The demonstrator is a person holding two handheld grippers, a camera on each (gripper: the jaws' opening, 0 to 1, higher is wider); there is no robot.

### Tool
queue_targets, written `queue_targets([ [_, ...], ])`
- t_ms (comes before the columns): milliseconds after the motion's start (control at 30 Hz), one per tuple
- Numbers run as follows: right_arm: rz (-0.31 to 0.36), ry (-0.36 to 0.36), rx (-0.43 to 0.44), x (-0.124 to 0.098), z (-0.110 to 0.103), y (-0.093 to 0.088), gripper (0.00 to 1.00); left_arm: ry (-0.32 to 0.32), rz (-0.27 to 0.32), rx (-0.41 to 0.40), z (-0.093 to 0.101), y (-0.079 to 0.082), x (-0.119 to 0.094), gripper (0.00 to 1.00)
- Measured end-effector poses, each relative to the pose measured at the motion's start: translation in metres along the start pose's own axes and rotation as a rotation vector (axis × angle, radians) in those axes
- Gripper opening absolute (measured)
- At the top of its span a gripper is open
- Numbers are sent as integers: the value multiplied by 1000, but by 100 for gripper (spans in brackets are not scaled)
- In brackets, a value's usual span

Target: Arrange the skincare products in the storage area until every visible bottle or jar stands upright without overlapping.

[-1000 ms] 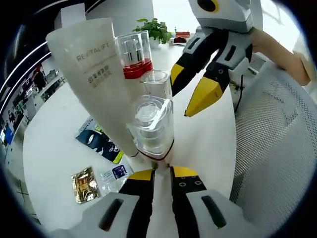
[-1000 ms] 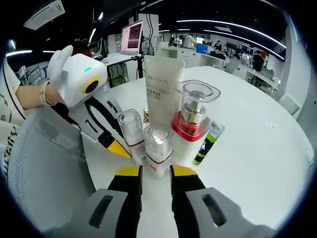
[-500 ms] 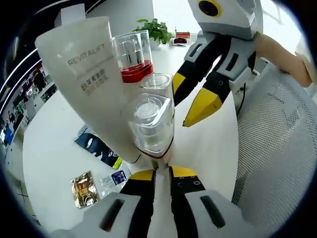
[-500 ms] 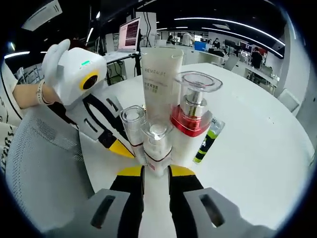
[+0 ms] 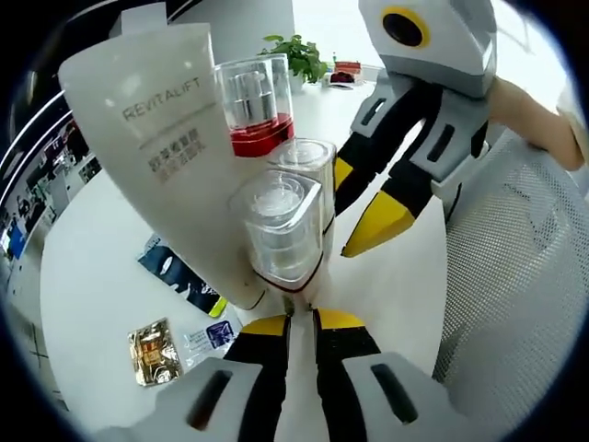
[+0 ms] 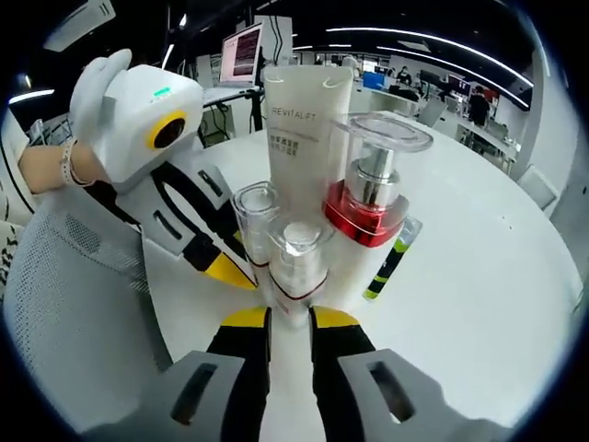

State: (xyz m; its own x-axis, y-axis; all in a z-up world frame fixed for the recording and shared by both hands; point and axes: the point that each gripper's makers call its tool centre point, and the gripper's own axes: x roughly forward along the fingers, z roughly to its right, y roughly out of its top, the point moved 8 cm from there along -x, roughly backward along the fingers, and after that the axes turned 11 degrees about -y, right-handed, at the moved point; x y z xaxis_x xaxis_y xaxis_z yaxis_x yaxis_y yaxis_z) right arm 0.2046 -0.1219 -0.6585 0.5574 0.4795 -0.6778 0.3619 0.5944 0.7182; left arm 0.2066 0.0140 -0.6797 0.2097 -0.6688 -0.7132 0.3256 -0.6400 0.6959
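While both hand-held grippers meet at an upright cluster on the white table, the right hand-held gripper pinches a small clear-capped bottle. Beyond stand a second small bottle, a red-collared pump bottle and a tall tube. The left hand-held gripper is nearly pressed together below its nearest bottle; contact is unclear. Sachets lie leftward.

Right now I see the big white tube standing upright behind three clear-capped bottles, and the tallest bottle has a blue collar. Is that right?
Not quite. The collar on the tallest bottle is red, not blue; the right gripper view shows it plainly. The rest holds: the big white tube stands upright behind the clear-capped bottles.
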Motion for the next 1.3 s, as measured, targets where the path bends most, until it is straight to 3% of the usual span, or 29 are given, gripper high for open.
queue_targets([
  [233, -24, -18, -41, 3, -1, -1, 15, 12, 15, -59, -2, 1, 1, 5],
  [1300, -24, -33, -66, 0, 2, 1, 17, 16, 27, -38, 2, 5, -8, 7],
])
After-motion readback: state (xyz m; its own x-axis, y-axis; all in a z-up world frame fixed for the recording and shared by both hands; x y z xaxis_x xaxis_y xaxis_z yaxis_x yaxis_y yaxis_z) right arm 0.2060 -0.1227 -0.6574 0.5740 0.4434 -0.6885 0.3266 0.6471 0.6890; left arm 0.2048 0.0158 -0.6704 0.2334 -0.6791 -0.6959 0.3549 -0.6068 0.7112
